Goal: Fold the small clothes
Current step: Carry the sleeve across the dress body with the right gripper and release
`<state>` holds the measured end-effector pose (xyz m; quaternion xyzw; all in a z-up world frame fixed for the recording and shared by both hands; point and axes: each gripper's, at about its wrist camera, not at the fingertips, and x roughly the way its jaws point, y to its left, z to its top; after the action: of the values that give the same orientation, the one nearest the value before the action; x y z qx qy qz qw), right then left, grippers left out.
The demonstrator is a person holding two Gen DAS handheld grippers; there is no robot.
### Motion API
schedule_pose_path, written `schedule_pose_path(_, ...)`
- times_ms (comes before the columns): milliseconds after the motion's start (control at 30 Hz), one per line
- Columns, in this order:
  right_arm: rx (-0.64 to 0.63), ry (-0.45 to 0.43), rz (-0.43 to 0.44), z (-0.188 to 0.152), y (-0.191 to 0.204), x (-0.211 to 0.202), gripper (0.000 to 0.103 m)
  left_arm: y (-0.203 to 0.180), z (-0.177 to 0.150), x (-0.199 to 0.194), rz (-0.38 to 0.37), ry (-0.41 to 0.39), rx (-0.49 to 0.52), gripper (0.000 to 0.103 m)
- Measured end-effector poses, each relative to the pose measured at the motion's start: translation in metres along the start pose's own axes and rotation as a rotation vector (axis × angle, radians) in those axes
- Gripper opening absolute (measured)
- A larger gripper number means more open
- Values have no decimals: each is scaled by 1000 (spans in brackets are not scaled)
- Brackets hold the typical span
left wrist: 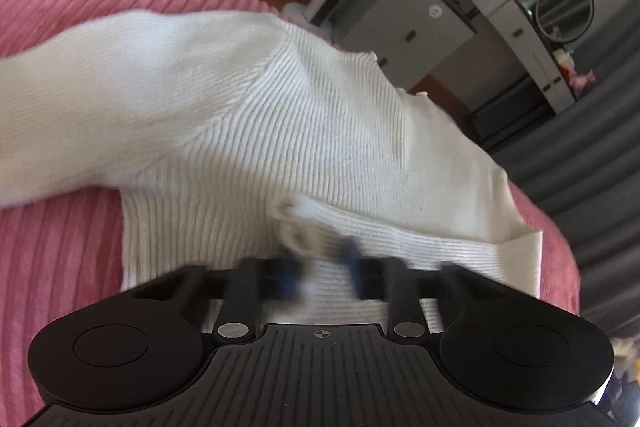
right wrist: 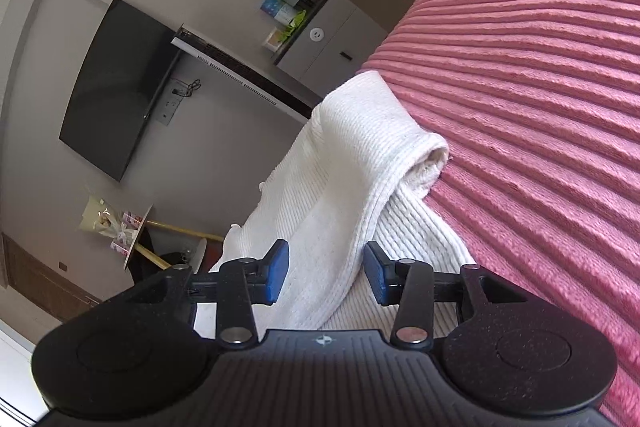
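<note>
Blue pads of the left gripper [left wrist: 320,269], blurred at lower centre of its view, look pinched on the hem of one white ribbed sweater [left wrist: 248,115]. The right gripper [right wrist: 326,273] stands part open, a sleeve fold between its pads though contact is unclear. The sweater runs away from both claws over one pink ribbed blanket [right wrist: 540,87], toward upper centre.

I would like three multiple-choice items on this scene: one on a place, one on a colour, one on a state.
1. The white sweater lies on: A a floor; B a pink bedspread; C a chair.
2. The pads of the right gripper are: A red; B green; C blue.
3. The right gripper is: A open; B shut on a sock; C shut on nothing.
Key: B, ribbed pink cloth shows around the sweater; C, both pads are blue; A, the pads stand apart, not pressing the sweater.
</note>
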<state>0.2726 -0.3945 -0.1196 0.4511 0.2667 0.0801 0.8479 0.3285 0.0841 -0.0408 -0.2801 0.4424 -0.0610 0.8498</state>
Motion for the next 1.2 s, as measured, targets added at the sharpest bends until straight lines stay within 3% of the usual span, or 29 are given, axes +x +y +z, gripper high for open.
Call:
schedule_pose_path(67, -5, -15, -3, 1, 1, -1, 32, -5, 3, -8, -6, -24, 18, 10)
schedule_pose_path(200, 4, -40, -15, 3, -1, -4, 28, -14, 10, -30, -25, -114, 78, 8)
schedule_pose_path(367, 7, -48, -21, 2, 0, -4, 28, -15, 21, -54, 73, -254, 170, 8)
schedule_pose_path(467, -8, -36, -32, -1, 2, -1, 28, 2, 25, -43, 67, -201, 122, 10)
schedule_pose_path(567, -39, -20, -50, -4, 7, 2, 28, 15, 20, -34, 114, -146, 110, 24)
schedule_pose_path(600, -45, -19, -52, -5, 8, 3, 29, 19, 21, -35, 103, -143, 92, 35)
schedule_pose_path(700, -57, -17, -47, -7, 11, 4, 29, 36, 18, -38, 49, -144, 15, 44)
schedule_pose_path(833, -90, -7, -35, -12, 18, 6, 29, 48, 15, -38, 21, -131, -8, 39)
schedule_pose_path(900, -116, 4, -27, -15, 23, 7, 29, 47, 14, -40, 33, -132, 13, 24)
schedule_pose_path(933, -129, 8, -28, -16, 25, 8, 29, 47, 15, -42, 43, -142, 15, 24)
schedule_pose_path(967, -145, 13, -30, -17, 27, 9, 28, 47, 15, -44, 52, -156, 8, 28)
schedule_pose_path(1033, -178, 22, -39, -20, 33, 9, 29, 53, 13, -59, 78, -197, -26, 51)
schedule_pose_path(1100, -201, 31, -47, -22, 37, 8, 29, 65, 7, -82, 93, -229, -63, 87)
schedule_pose_path(1200, -222, 46, -44, -27, 42, 6, 29, 93, -12, -121, 125, -291, -115, 95)
